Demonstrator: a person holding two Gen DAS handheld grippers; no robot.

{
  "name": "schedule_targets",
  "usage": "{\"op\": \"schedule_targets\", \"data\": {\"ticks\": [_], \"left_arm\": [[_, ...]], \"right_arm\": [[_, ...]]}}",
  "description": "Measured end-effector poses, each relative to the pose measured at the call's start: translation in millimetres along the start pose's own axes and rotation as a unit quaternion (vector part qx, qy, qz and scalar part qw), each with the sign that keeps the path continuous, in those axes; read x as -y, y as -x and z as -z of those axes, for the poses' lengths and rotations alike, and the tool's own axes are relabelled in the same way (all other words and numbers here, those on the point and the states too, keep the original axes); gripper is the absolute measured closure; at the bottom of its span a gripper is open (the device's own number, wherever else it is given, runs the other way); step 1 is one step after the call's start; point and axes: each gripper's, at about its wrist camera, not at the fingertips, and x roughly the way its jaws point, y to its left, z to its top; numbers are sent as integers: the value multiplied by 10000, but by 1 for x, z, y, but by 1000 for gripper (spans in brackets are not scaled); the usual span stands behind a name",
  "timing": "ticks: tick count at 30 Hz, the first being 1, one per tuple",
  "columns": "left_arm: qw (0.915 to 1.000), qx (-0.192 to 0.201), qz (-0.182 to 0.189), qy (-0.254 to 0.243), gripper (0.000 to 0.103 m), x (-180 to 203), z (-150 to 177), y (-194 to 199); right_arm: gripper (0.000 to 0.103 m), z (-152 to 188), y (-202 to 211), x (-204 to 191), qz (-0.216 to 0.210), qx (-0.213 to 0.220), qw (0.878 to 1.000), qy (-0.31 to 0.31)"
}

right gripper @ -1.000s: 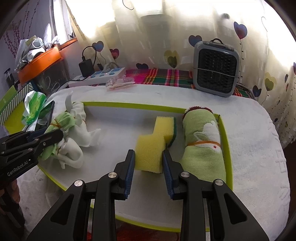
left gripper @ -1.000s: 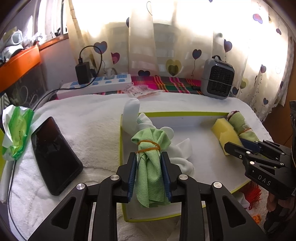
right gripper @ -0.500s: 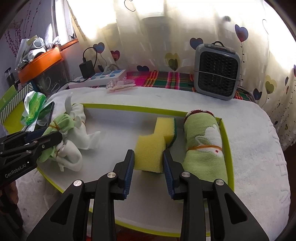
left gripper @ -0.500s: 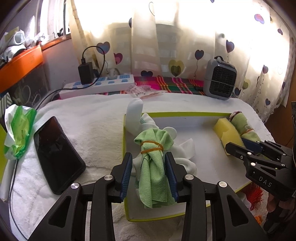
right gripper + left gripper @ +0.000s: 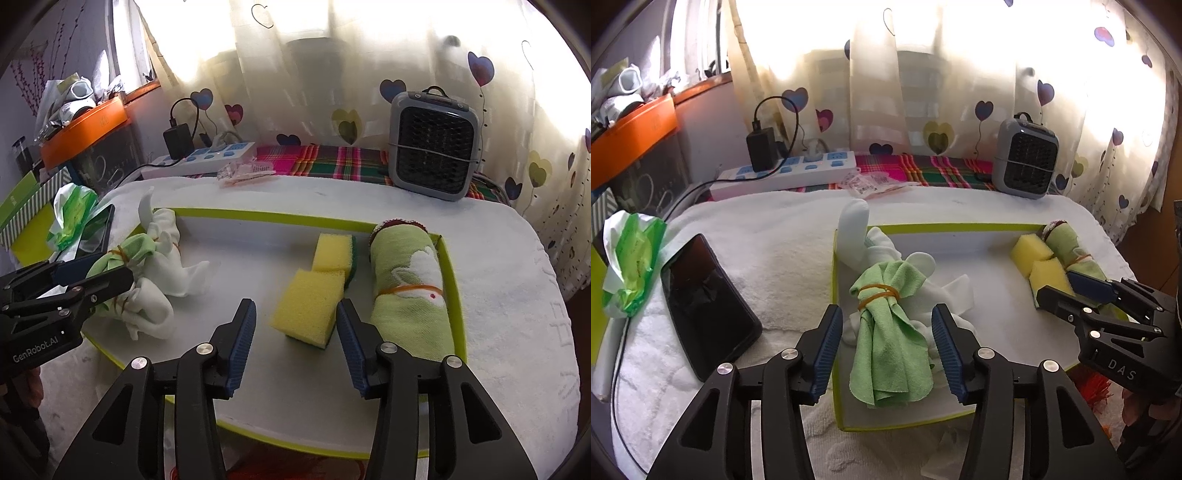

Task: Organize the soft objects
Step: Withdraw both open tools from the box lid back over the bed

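A white tray with a lime rim (image 5: 923, 227) (image 5: 258, 216) holds the soft things. A green cloth bundle (image 5: 890, 332) tied with a rubber band lies on white cloths (image 5: 879, 247) at the tray's left. My left gripper (image 5: 888, 349) is open around the bundle without gripping it. Two yellow sponges (image 5: 308, 308) (image 5: 332, 247) lie beside a rolled green towel (image 5: 410, 288) at the tray's right. My right gripper (image 5: 295, 341) is open, its fingers either side of the near sponge's front edge.
A black phone (image 5: 701, 302) and a green-and-white packet (image 5: 628, 266) lie on the white towel left of the tray. A power strip (image 5: 790, 173), a small grey heater (image 5: 1025, 158) and a plastic wrapper (image 5: 871, 182) stand at the back by the curtain.
Both grippers have opened: the left one let go of the green bundle, the right one let go of the yellow sponge. Both have drawn back slightly.
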Motion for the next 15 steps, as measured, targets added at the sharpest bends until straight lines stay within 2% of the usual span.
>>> {"op": "schedule_targets", "data": {"ticks": [11,15], "left_arm": [[9999,108,34,72,52,2,4,16],[9998,157,60,63,48,2,7,24]], "right_arm": [[56,6,13,-3,-22,60,10000,-46],[55,7,20,-3,-51,109,9999,-60]]}}
